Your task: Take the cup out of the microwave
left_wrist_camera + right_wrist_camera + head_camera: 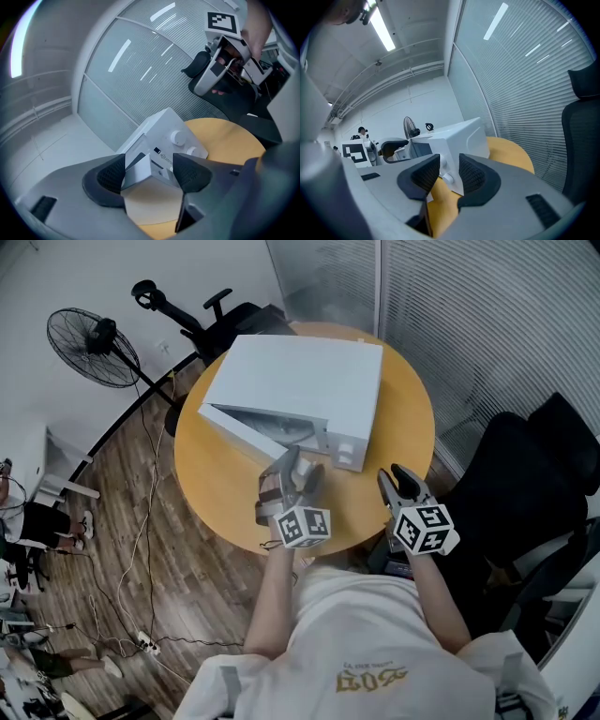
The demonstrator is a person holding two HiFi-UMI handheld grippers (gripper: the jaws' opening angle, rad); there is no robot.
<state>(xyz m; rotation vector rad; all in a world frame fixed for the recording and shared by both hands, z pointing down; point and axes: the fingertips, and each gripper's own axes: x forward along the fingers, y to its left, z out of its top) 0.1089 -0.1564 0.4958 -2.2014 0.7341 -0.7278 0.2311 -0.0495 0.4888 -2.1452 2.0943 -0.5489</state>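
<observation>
Left gripper (305, 465): lower centre of the head view. Its jaws are spread and hold nothing. In the left gripper view the free edge of the microwave door (138, 171) sits in the gap between them; I cannot tell whether the pads touch it.
Door (251, 430): only partly open, swung out towards the left of the frame, so the opening looks narrow.
Microwave (300, 381): a white box at the centre of the round yellow table (220, 488), with two knobs (178, 137) on its front panel.
Cup: not visible in any view; presumably inside the microwave, behind the door.
Handling: likely light, rigid and smooth, possibly breakable. A pinch across the rim wall or a handle seems safest, keeping it upright in case it holds liquid.
Right gripper (401, 480): lower right of centre, near the table's front edge. Its jaws stand a little apart and are empty.
Open room: bare tabletop lies in front of the microwave. The door probably needs to open wider first. A black chair (525, 484) crowds the right side.
</observation>
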